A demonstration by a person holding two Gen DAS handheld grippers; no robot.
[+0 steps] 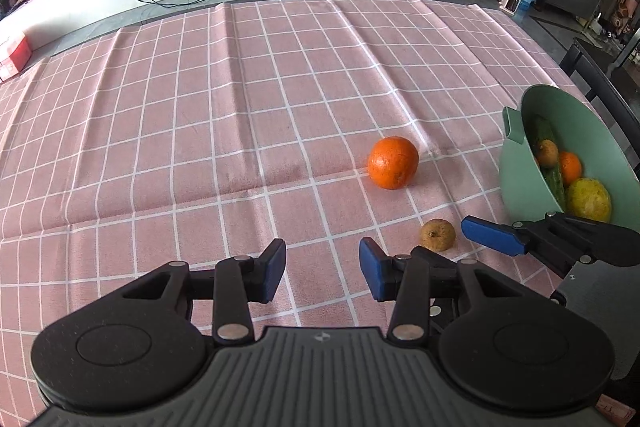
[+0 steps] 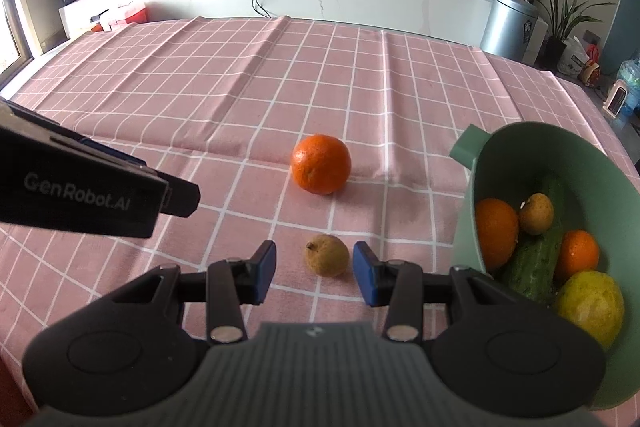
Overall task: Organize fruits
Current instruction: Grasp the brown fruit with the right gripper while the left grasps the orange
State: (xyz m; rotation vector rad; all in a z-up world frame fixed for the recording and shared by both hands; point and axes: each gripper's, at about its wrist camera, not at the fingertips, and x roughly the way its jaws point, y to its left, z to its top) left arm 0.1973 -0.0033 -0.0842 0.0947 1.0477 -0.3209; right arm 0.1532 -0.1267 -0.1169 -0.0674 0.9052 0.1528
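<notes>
An orange (image 1: 393,163) (image 2: 321,164) lies on the pink checked tablecloth. A small brown fruit (image 1: 437,235) (image 2: 327,255) lies nearer to me. My right gripper (image 2: 315,269) is open, low over the cloth, with the brown fruit between its blue fingertips but apart from them; one of its fingers (image 1: 492,235) shows in the left wrist view. My left gripper (image 1: 323,273) is open and empty, left of the brown fruit. A green bowl (image 1: 516,171) (image 2: 468,211) at the right holds two oranges, a small brown fruit, a cucumber and a yellow fruit.
The tablecloth (image 2: 240,99) covers the whole table, with raised folds running front to back. The left gripper's body (image 2: 88,187) shows at the left of the right wrist view. A dark chair (image 1: 600,79) stands beyond the table's right edge.
</notes>
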